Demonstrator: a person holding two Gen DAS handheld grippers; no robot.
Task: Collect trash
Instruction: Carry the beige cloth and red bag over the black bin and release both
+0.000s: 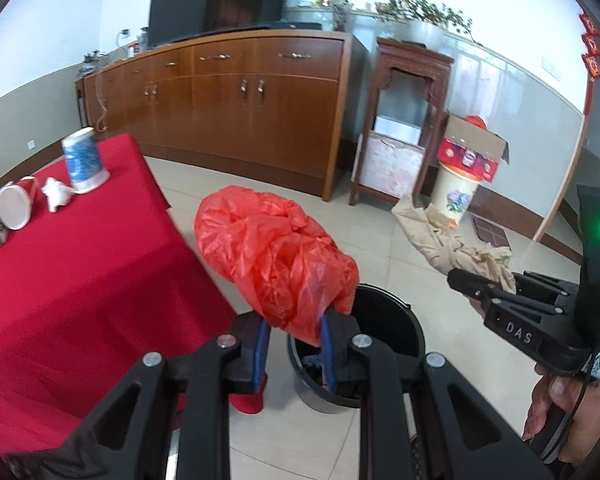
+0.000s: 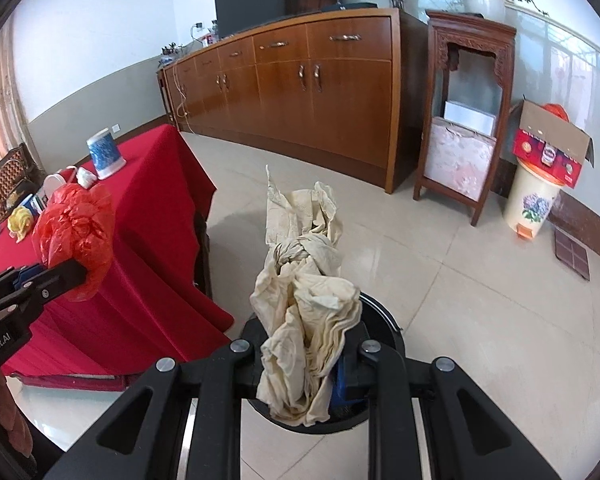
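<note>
Both tools are loaded and parked right over the black bin (image 1: 380, 344) on the floor, which looks like the whole point: hold the trash above the opening so it drops straight in once the grip lets go. The left tool (image 1: 294, 350) has its blue pads (image 1: 261, 354) clamped on the tail of a crumpled red plastic bag (image 1: 276, 248), most of it puffing out past the tips and hanging above the near rim. The right tool (image 2: 304, 364) is squeezed onto a wad of cream-coloured paper (image 2: 308, 304), and from its own camera the bin sits directly under the bundle, so I'd guess that one's a bit better lined up. Readable writing: "DAS" on the side of the right tool, and what looks like "...enRobot.AI" on the left one, cut off by the frame edge. Further back, the surface with the red cloth (image 1: 80, 264) still carries more to collect: a tipped paper cup (image 1: 18, 208), a crumpled white tissue (image 1: 56, 194) and an upside-down blue patterned cup (image 1: 84, 160). Way over by the wall there's a cardboard box (image 1: 472, 152) with red printing, too small to read
</note>
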